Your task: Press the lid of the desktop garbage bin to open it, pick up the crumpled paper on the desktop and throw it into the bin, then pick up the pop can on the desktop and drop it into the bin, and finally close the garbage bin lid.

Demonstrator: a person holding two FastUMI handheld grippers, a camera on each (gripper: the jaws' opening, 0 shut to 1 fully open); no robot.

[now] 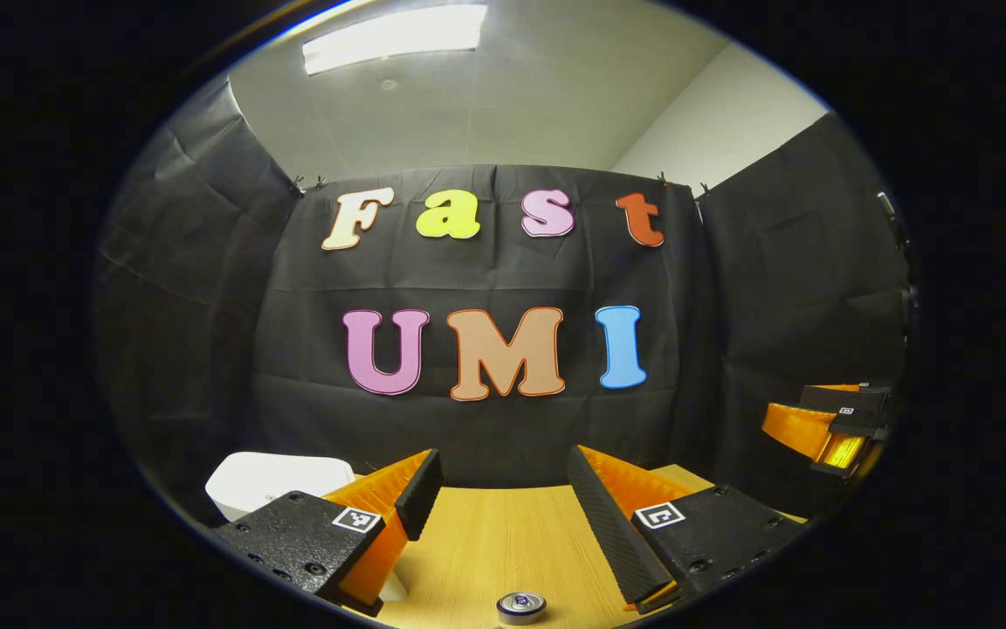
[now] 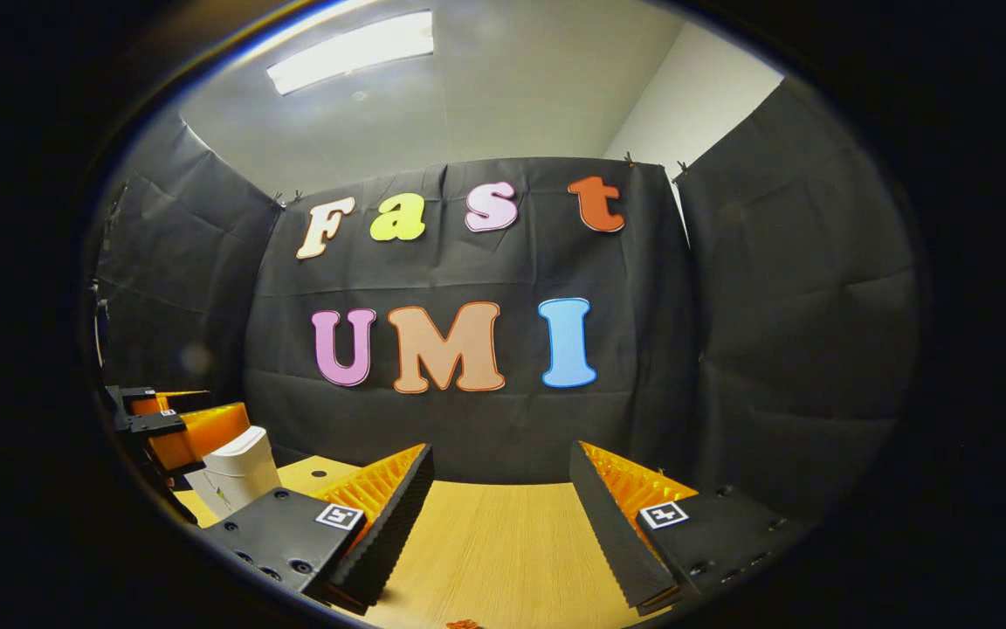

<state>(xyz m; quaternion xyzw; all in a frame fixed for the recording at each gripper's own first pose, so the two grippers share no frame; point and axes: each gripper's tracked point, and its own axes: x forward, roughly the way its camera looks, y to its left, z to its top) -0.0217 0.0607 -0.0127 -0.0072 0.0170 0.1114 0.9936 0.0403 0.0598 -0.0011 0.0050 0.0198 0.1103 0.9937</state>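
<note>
Bin (image 1: 276, 485) white, lid down, sits on desk (image 1: 503, 542) just left of left gripper (image 1: 503, 489), behind its left finger; far left of right gripper (image 2: 503, 489). Both sets of jaws spread, empty. Left hand nearer for lid press

a pale wooden tabletop (image 1: 503, 542) spreads across the 6 o'clock part of the left gripper view, its grain running away toward the black cloth wall (image 1: 485, 437) that stands behind it and folds round at 9 and 3 o'clock. overhead, a long ceiling light (image 1: 394, 37) glows at about 11 o'clock on a grey-white ceiling, and a strip of plain white wall (image 1: 721, 122) shows above the cloth at 1 o'clock. in the right gripper view a small dark spot (image 2: 319, 474) sits on the tabletop at about 8 o'clock.
</note>
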